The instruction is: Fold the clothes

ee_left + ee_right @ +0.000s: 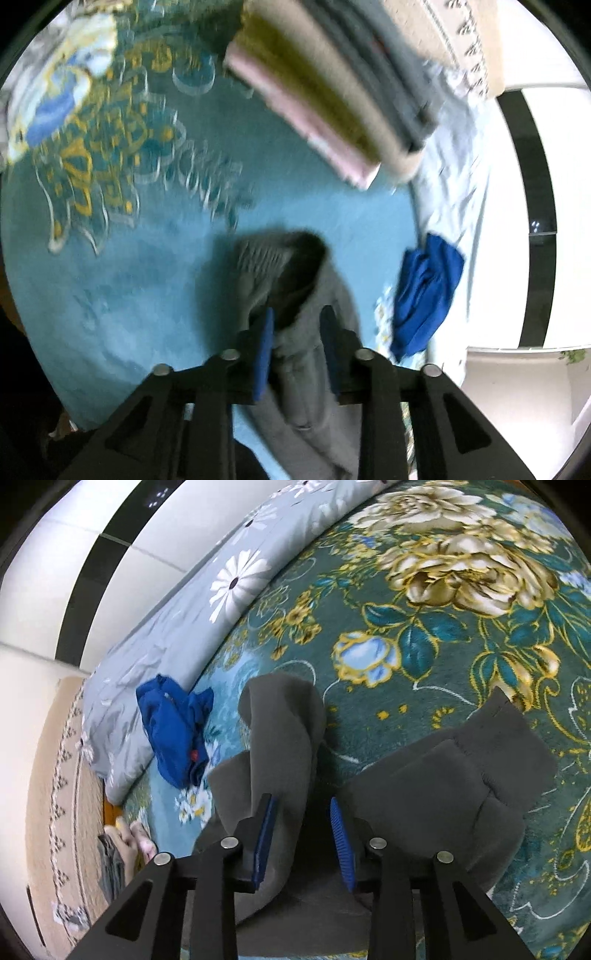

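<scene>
We see the left tool [297,317] pointing down and forward over the bed, its two blue pads [263,354] set a moderate gap apart with the grey garment [295,295] running between them; the view is motion-blurred, so we cannot tell whether the pads actually pinch the cloth or just straddle it. The garment's ribbed end [258,254] bunches up just ahead of the fingertips; its body trails back under the tool; all of it lies on the teal floral blanket [129,258].

We see the right tool [303,805] tilted down over the same grey garment [280,731], jaws parted at a medium width; one upright fold of fabric sits against the left pad [264,834], while the right pad [341,842] looks clear of cloth; we cannot tell if anything is gripped. A second grey section [461,768] spreads flat to the right on the blanket [406,590].

A crumpled blue garment [173,727] lies at the blanket's edge, touching the grey daisy-print quilt [207,602]; the left view shows it [424,291] well right of the tool. A stack of folded clothes [332,96] sits farther along the bed. A foot [136,842] shows at lower left beside a beige rug [62,775].
</scene>
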### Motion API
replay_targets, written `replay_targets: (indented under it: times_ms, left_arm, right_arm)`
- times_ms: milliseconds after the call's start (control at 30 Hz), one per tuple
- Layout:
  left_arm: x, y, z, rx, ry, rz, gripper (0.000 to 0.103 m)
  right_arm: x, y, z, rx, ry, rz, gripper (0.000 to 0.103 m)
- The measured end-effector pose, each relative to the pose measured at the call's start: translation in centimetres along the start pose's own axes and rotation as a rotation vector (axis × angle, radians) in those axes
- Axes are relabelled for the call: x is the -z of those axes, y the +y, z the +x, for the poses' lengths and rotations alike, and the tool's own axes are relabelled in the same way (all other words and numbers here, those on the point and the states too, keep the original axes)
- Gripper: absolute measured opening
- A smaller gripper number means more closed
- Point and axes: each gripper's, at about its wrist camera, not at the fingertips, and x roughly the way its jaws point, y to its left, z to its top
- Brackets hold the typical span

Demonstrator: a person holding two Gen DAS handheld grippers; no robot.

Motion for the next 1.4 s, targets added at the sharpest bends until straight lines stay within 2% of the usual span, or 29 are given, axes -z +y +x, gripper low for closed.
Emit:
replay_targets:
  times_ms: [67,100,267,367,500,533,667,700,733,767,833,933,1100,1200,1267,1400]
  left_arm:
    - [0.2,-0.9,0.4,0.002,0.046,0.028,0.034]
    - [0.6,-1.2,1.1,-0.009,0.083,0.046,0.039]
    - [3.2,-2.4,5.4,-0.092,0.224,0.107,0.040]
    - [4.0,-2.3,6.6,-0.112,0.244,0.105,0.047]
    - [5.0,-2.1,8.2,-0.138,0.271,0.102,0.048]
    - [5.2,-2.0,8.6,-0.145,0.277,0.101,0.048]
    - [6.1,-1.8,10.0,-0.163,0.297,0.092,0.047]
    - [6.0,-1.7,10.0,-0.152,0.291,0.079,0.044]
    - [6.0,-1.7,10.1,-0.148,0.284,0.070,0.033]
    - [6.0,-1.6,10.1,-0.154,0.278,0.064,0.029]
    - [6.1,-1.7,9.9,-0.155,0.265,0.064,0.016]
    - [6.2,-2.9,9.3,-0.145,0.231,0.102,0.009]
    - [5.0,-6.0,6.7,-0.075,0.157,0.180,0.008]
    - [4.0,-8.0,5.1,-0.010,0.140,0.206,0.008]
    - [3.3,-8.6,4.6,-0.003,0.148,0.206,0.008]
    - [1.1,-9.8,6.0,0.017,0.192,0.186,0.008]
  right_arm:
    - [-0.4,0.0,0.3,-0.018,-0.017,0.025,0.055]
    - [-0.6,0.1,0.6,-0.030,-0.014,0.036,0.057]
    - [-1.8,0.4,3.4,-0.064,0.026,0.092,0.059]
    - [-2.6,-0.2,4.7,-0.075,0.018,0.172,0.059]
    - [-3.9,-0.2,5.9,-0.101,0.029,0.217,0.059]
    - [-4.1,0.0,5.9,-0.093,0.024,0.214,0.056]
    - [-4.7,0.7,6.0,-0.087,0.023,0.198,0.017]
    - [-4.8,0.8,6.0,-0.096,0.036,0.185,0.012]
    - [-4.9,1.0,6.1,-0.106,0.049,0.173,0.007]
    - [-5.0,1.2,6.1,-0.115,0.061,0.161,0.006]
    - [-4.8,1.8,4.9,-0.135,0.028,0.125,0.006]
    - [-4.5,2.7,2.8,-0.163,-0.029,0.071,0.006]
    - [-3.5,2.5,-3.8,-0.270,-0.198,0.083,0.005]
    - [-3.2,1.7,-6.9,-0.256,-0.260,0.086,0.005]
    - [-3.6,1.4,-6.8,-0.235,-0.244,0.089,0.005]
    - [-4.9,1.6,-4.9,-0.171,-0.196,0.107,0.005]
